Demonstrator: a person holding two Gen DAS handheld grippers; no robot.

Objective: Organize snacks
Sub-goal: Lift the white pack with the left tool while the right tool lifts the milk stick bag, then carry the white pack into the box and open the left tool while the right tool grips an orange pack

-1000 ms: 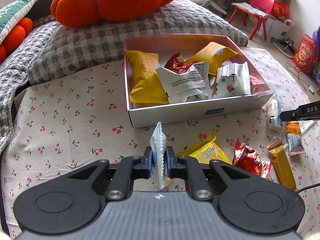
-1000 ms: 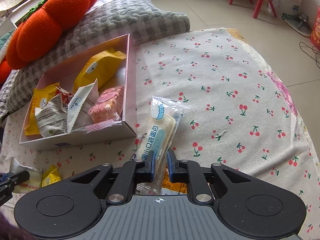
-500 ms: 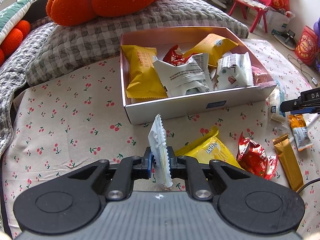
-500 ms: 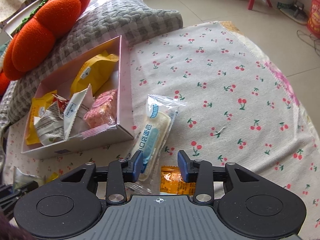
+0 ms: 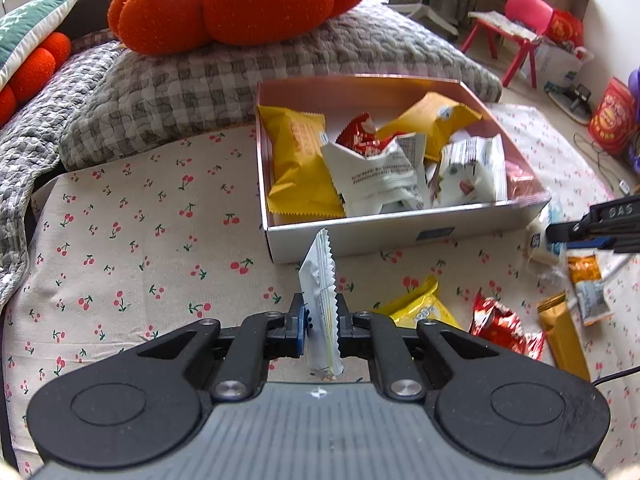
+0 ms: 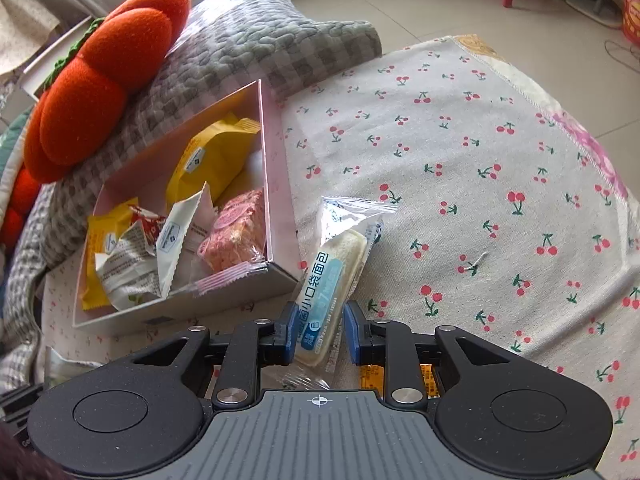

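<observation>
Two packets are in play. The left gripper (image 5: 319,316) has its fingers clenched on a white packet (image 5: 320,296), held on edge just short of the box (image 5: 400,236), probably so it slips in among the snacks there. The right gripper (image 6: 319,330) has fingers spread around a bread packet (image 6: 334,276) lying on the cherry-print cloth (image 6: 500,160) beside the box wall, not visibly pinching it.

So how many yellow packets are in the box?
2 in the box: left yellow packet along its wall, back yellow packet far right; white packets may hide others.
</observation>
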